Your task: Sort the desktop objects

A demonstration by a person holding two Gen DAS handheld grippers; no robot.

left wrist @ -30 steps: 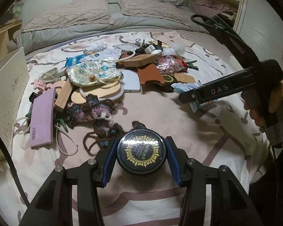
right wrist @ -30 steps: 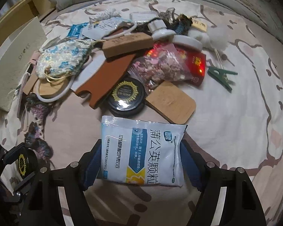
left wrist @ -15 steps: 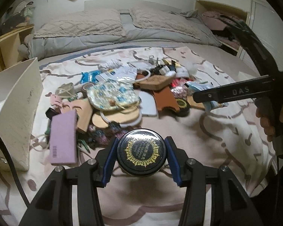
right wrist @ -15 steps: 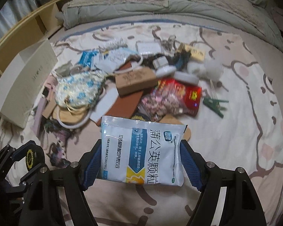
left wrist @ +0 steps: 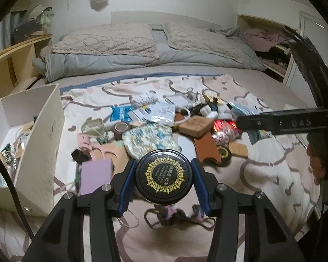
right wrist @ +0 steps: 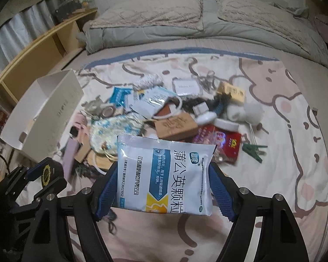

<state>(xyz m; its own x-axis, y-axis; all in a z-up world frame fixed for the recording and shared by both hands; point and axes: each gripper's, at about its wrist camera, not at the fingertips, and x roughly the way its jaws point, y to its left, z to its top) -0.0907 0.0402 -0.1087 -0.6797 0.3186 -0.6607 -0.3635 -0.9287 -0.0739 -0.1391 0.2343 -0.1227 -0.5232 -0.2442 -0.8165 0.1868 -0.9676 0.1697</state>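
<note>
My left gripper is shut on a round black tin with a gold emblem and holds it above the bed. My right gripper is shut on a white and blue medicine sachet with Chinese print, held above the pile. The pile of small objects lies on the patterned blanket: a floral pouch, a wooden block, a red packet, a second black tin. The right gripper shows in the left wrist view; the left gripper with its tin shows in the right wrist view.
An open white cardboard box stands at the left of the blanket, with several items inside; it also shows in the right wrist view. A purple box and a green clip lie at the pile's edges. Pillows and wooden shelves lie beyond.
Both grippers have risen and pulled back from the pile with their objects still held. The white box at the left has come further into view.
</note>
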